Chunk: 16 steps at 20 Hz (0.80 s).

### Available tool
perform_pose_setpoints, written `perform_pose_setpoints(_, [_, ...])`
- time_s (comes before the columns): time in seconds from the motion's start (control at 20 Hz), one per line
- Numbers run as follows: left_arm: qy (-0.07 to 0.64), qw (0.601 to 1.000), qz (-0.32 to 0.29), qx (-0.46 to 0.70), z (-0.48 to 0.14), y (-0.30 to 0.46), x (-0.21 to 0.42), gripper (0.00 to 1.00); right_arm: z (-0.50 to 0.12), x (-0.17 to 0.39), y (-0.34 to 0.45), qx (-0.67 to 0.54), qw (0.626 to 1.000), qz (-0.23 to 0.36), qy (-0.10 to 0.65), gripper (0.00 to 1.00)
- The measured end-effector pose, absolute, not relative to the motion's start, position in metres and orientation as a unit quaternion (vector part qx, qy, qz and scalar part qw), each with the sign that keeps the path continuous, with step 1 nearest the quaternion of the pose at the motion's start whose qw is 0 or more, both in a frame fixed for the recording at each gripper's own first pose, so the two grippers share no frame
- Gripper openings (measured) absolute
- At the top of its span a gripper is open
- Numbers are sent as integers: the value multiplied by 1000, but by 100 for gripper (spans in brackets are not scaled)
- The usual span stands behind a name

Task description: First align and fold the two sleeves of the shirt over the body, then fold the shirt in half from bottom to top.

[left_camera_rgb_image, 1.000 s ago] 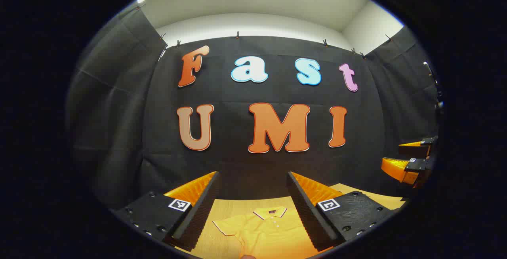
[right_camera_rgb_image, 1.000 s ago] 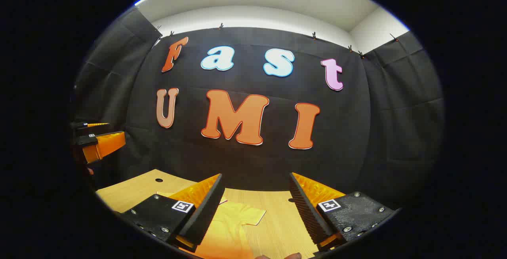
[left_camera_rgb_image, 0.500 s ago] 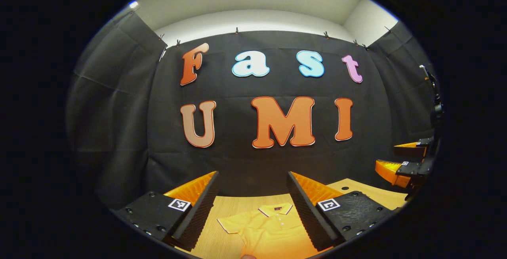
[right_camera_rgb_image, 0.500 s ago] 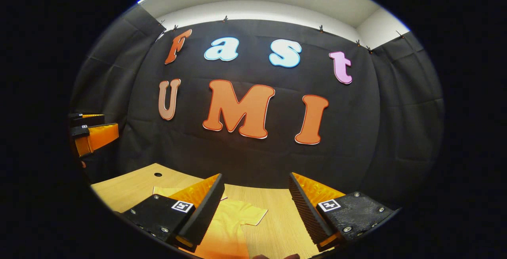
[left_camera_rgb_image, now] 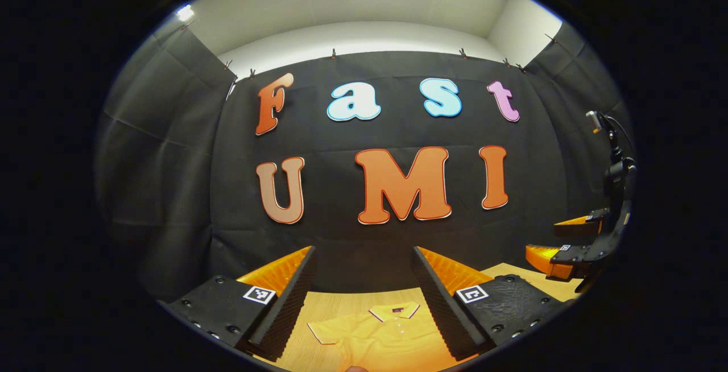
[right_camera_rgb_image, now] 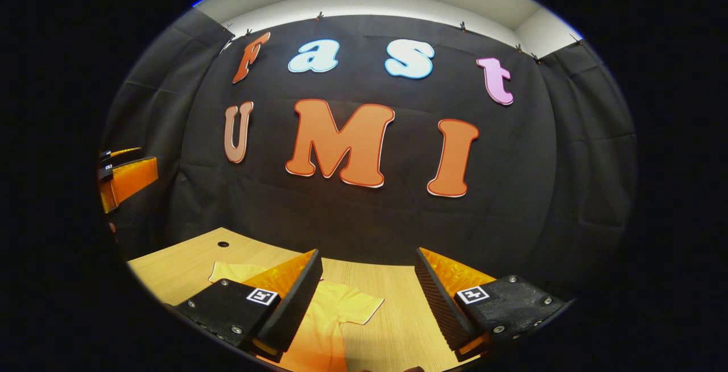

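Yellow short-sleeved polo shirt (left_camera_rgb_image: 387, 335) lies flat on the light wooden table (right_camera_rgb_image: 187, 264), below and ahead of both tongs, collar at the far end, long axis running away from them. Left gripper (left_camera_rgb_image: 364, 269) sits over collar and left sleeve, jaws released, empty. Right gripper (right_camera_rgb_image: 368, 272) hangs above the right sleeve (right_camera_rgb_image: 355, 306), also released, empty. Neither touches cloth. Nothing stands between tongs and shirt; a small hole (right_camera_rgb_image: 223, 244) in the table sits far left.

Shirt (left_camera_rgb_image: 381, 338) hem cut off below (tongs hide its sides).
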<state>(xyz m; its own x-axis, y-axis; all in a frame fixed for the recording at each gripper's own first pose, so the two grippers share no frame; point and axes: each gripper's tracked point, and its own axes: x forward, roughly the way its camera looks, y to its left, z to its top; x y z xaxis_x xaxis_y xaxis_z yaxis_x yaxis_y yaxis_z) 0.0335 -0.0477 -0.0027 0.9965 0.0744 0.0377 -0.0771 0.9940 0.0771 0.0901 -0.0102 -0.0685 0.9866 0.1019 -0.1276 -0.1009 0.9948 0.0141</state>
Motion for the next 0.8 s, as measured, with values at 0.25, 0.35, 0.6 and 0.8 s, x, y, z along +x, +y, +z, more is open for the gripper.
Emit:
perform_pose_setpoints(0.25, [-14, 997, 52, 48, -4, -44, 39, 100, -112, 117, -12, 13, 989, 54, 135, 98])
perform_pose_setpoints(0.35, [-7, 997, 58, 50, -8, -44, 40, 100, -132, 131, -14, 12, 985, 55, 164, 98])
perform_pose_setpoints(0.6, [9, 995, 80, 60, -16, -35, 41, 99, -183, 164, -15, 20, 967, 62, 247, 98])
perform_pose_setpoints(0.8, [21, 992, 108, 67, -21, -23, 38, 99, -218, 185, -11, 24, 950, 74, 303, 98])
